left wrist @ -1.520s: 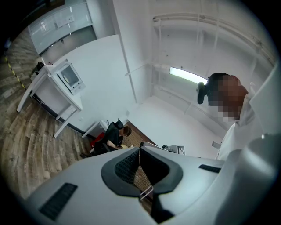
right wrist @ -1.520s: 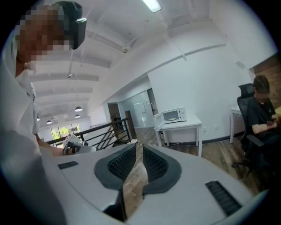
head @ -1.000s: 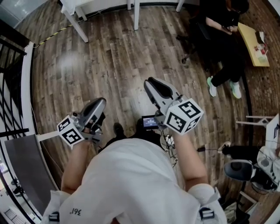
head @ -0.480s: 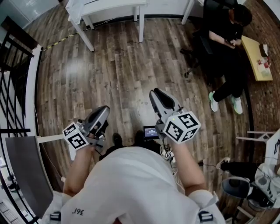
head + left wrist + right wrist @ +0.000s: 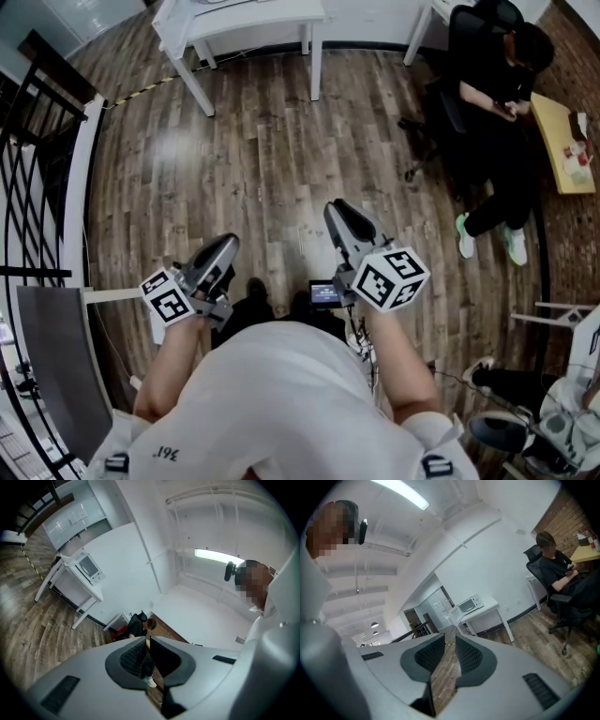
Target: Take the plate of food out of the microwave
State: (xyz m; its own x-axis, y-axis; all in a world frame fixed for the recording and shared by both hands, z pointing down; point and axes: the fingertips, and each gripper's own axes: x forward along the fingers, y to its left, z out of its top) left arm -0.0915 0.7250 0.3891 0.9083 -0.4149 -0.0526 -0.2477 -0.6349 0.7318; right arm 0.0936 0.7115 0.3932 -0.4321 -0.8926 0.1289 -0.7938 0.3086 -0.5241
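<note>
We see a dark wood-plank floor (image 5: pixel 262 141) with a white-legged counter (image 5: pixel 246 13) at its far edge. A person in dark clothes (image 5: pixel 511 108) sits on a black office chair (image 5: pixel 469 23) beside a yellow tabletop (image 5: pixel 561 141). A black metal railing (image 5: pixel 58 66) runs along the left.

Beyond my fingertips the floor (image 5: pixel 281 141) is rough-grained wood plank, with a soft sheen ahead of the left gripper (image 5: pixel 225 248). Both gripper shells look like smooth matt grey plastic. The right gripper (image 5: pixel 450 641) carries dark pads (image 5: pixel 469 656) with fine ribbing, rubber I think. Straight past those pads the microwave (image 5: pixel 469 604) is glossy white, its table (image 5: pixel 493 603) smooth painted white. Right of the fingers a wall (image 5: pixel 567 513) is rough brick. Behind them the person's shirt (image 5: pixel 272 394) is matt white cloth.
</note>
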